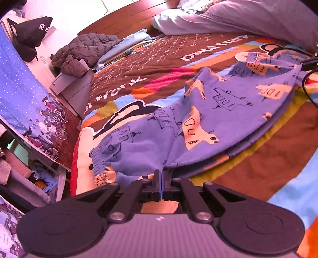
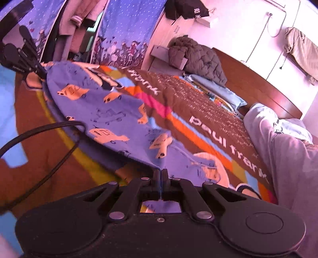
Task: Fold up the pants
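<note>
Gripping pants (image 1: 208, 111) edge | left hand-held gripper (image 1: 162, 174), right hand-held gripper (image 2: 161, 171) both clamped on fabric | I hold it taut over bed (image 1: 268, 158) for a clean fold

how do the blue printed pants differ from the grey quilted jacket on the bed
The pants are bright blue with cream prints; the jacket is plain grey and quilted. The pants are stretched between the left tongs and right tongs; the jacket lies crumpled and unheld by the headboard. Both are over the bedspread.
</note>
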A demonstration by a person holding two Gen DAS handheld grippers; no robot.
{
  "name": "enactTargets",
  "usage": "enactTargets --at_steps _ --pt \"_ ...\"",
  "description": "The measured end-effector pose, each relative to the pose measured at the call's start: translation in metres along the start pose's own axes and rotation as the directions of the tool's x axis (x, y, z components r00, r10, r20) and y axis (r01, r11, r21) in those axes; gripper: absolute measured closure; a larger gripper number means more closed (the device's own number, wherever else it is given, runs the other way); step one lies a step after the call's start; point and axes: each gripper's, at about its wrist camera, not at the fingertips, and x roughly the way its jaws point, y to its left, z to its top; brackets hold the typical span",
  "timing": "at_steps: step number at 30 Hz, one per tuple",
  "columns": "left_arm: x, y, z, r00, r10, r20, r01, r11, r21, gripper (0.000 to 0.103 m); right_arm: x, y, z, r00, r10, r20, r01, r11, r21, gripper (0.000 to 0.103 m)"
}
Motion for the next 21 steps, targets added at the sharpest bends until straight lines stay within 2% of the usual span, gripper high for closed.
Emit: enactTargets --at_steps 5,12,14,15,16,17,18,19,21 --pt "0.004 -0.003 0.000 1.000 -0.003 -0.031 0.002 1.000 -0.019 0.103 -0.001 0.001 -0.002 1.000 0.007 -0.005 -0.007 1.000 0.010 0.103" --pt "0.011 -0.009 0.001 0.997 0.003 -0.083 -0.002 1.000 0.012 0.103 0.001 0.006 -0.008 1.000 0.018 -0.025 -0.019 0.999 -0.045 0.103" --pt "0.013 -0.011 0.003 0.995 0.001 -0.102 0.000 1.000 0.005 0.095 0.006 0.009 -0.012 0.999 0.004 -0.038 -0.006 0.998 -0.056 0.103" --pt "0.011 -0.011 0.003 0.995 -0.001 -0.103 0.000 1.000 -0.009 0.093 0.008 0.009 -0.012 0.999 0.001 -0.052 -0.003 0.999 -0.054 0.096" --pt "0.008 -0.009 0.004 0.995 -0.008 -0.103 0.004 0.999 -0.032 0.079 0.009 0.008 -0.012 0.999 -0.011 -0.052 0.008 0.999 -0.050 0.088" --pt "0.003 -0.009 0.006 0.995 -0.017 -0.097 0.012 0.998 -0.055 0.056 0.007 0.006 -0.012 0.999 -0.030 -0.044 0.028 0.999 -0.042 0.070" --pt "-0.003 -0.009 0.008 0.997 -0.026 -0.077 0.020 0.997 -0.079 0.045 0.004 0.004 -0.012 0.998 -0.045 -0.035 0.044 0.999 -0.029 0.055" --pt "-0.009 -0.011 0.010 0.999 -0.031 -0.045 0.027 0.995 -0.099 0.037 -0.001 0.000 -0.013 0.998 -0.058 -0.025 0.058 0.998 -0.001 0.051" --pt "-0.017 -0.019 0.018 0.999 -0.046 0.003 0.046 0.993 -0.110 0.037 -0.008 -0.011 -0.015 0.997 -0.077 -0.022 0.078 0.995 0.058 0.042"
